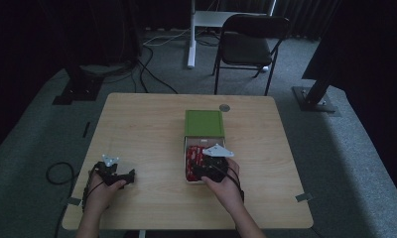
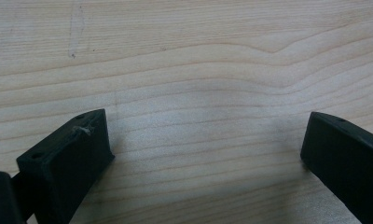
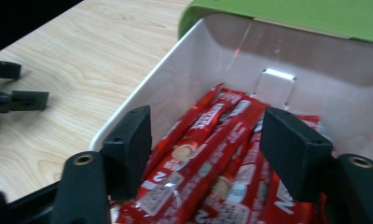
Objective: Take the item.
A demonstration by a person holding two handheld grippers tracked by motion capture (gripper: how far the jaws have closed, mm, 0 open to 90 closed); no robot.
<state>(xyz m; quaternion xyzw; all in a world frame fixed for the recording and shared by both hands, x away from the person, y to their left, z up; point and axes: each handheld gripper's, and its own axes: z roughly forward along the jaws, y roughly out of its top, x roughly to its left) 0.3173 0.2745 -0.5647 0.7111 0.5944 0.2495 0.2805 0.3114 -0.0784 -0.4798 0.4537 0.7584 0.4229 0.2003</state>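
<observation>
My matt black plastic right gripper (image 3: 205,144) hangs over glossy red foil sachets (image 3: 208,163) in a smooth white plastic box (image 3: 175,79) with a matt green lid (image 3: 287,11), on the pale, smooth wood-grain table (image 2: 184,60).

From above my side one camera looks down over the whole desk (image 1: 147,124), while two ride close: one on bare wood, one in the white box (image 3: 184,74), which the overhead shares.

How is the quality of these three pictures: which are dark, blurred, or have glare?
High view: dim overall, the room behind the table almost black. Left gripper view: evenly lit wood grain, the left tool soft at close range. Right gripper view: a bright glare patch on the white box wall, and the red sachets nearest the right tool are blurred.
</observation>
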